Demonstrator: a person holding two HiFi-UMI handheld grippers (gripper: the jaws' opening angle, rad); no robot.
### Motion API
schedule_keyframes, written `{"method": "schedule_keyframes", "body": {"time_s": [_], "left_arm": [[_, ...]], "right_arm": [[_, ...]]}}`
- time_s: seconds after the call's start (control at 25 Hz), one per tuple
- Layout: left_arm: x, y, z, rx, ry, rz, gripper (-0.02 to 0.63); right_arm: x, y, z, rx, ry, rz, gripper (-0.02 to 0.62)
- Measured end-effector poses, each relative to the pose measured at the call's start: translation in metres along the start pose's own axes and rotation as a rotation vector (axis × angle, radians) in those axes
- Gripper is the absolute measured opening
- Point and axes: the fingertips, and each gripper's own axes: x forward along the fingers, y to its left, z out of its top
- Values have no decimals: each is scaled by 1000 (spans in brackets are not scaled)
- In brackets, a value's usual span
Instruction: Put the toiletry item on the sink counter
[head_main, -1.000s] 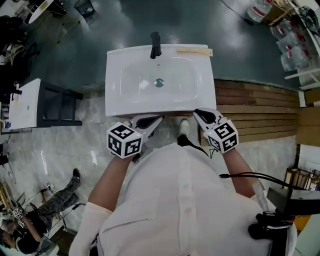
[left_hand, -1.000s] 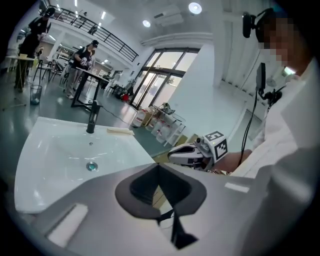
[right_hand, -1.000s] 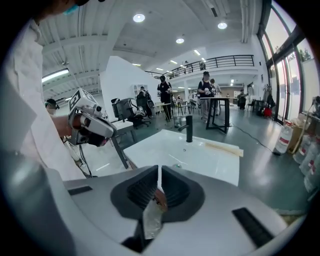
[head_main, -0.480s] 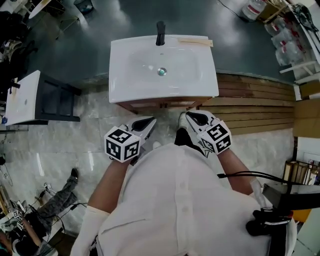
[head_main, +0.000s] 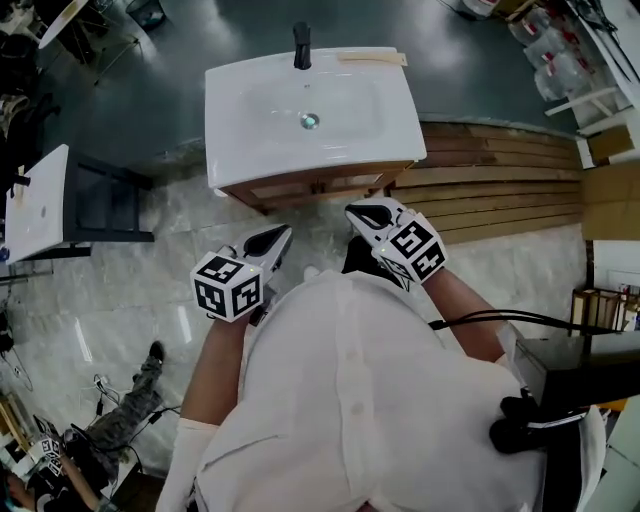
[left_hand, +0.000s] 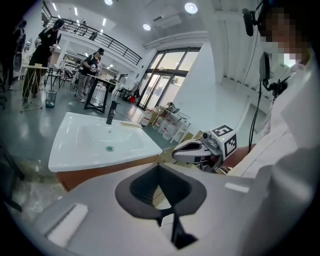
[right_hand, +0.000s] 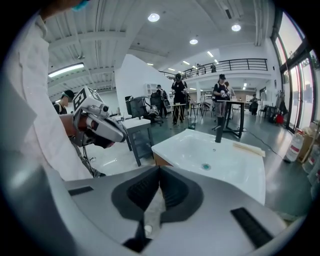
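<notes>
The white sink counter (head_main: 400, 120) stands ahead of me with a black tap (head_main: 300, 45) at its back rim. A flat beige toiletry item (head_main: 372, 58) lies on the counter's back right corner, also in the left gripper view (left_hand: 131, 124) and the right gripper view (right_hand: 249, 149). My left gripper (head_main: 278, 234) and right gripper (head_main: 358, 212) hang over the floor, short of the counter's front edge. Both are shut, with nothing between their pads. Each gripper view shows the other one: the right gripper (left_hand: 192, 150) and the left gripper (right_hand: 102, 132).
A white-topped table on a dark frame (head_main: 40, 205) stands to the left. Wooden planks (head_main: 500, 170) lie on the floor to the right of the sink. A person (head_main: 125, 400) sits on the floor at lower left. Other people stand at tables (right_hand: 222, 92) beyond the sink.
I have backed away from the sink: it sits higher and farther off in the head view. Both grippers have drawn back from its front edge, still shut.
</notes>
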Motion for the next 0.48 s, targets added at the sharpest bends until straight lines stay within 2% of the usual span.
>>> {"method": "schedule_keyframes", "body": {"time_s": [0.28,0.48], "left_arm": [[-16,7,-10,-20,-11,31,6],[-14,0,-15,-20,0,22,5]], "right_arm": [[4,18,4,-29,-3,27,6],[0,22,1,-29,-3,33,6]]}}
